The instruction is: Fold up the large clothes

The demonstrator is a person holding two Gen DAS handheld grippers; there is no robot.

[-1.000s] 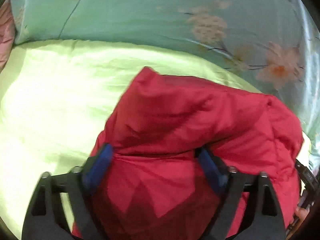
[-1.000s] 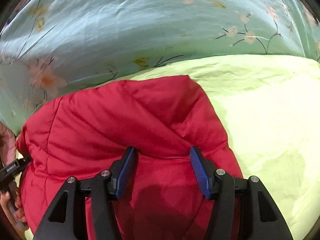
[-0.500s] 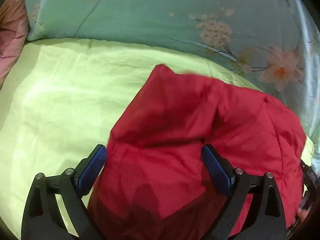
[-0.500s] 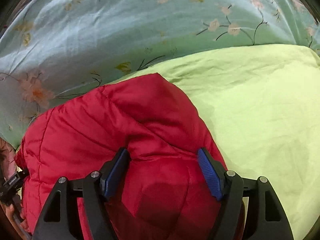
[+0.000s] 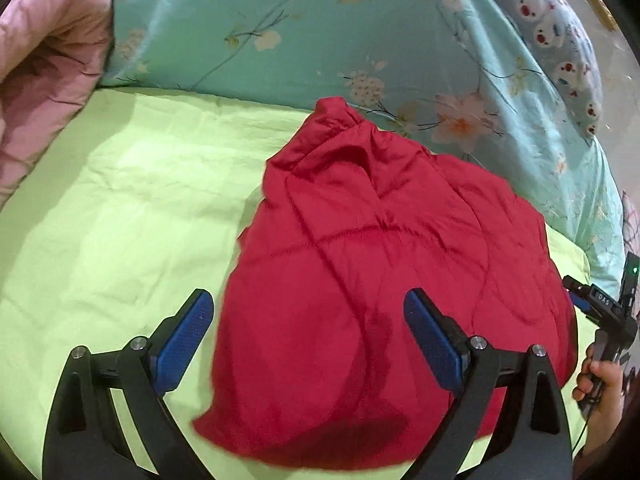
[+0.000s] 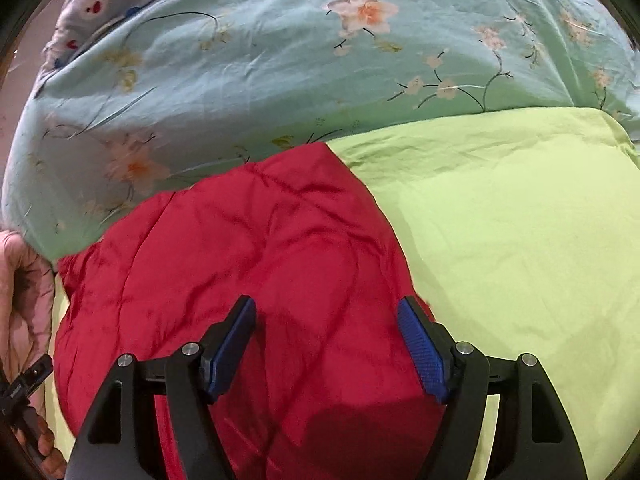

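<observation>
A red padded jacket [image 5: 380,280] lies folded in a puffy heap on the lime-green sheet [image 5: 120,220], its far edge against the teal floral quilt [image 5: 300,32]. My left gripper [image 5: 306,300] hovers over the jacket's near left part, open, blue pads wide apart and touching nothing. In the right wrist view the jacket [image 6: 240,260] fills the lower left. My right gripper [image 6: 327,304] hangs above its right edge, open, with no cloth pinched between the pads.
A pink quilted cover [image 5: 40,60] lies at the far left. A cartoon-print pillow [image 5: 560,40] sits beyond the quilt. A hand [image 5: 600,384] holding the other gripper's handle shows at the right edge. Bare green sheet [image 6: 520,240] spreads right of the jacket.
Both grippers let go of the jacket's folded edge, opened wider and drew back and upward. The jacket has settled flatter on the sheet.
</observation>
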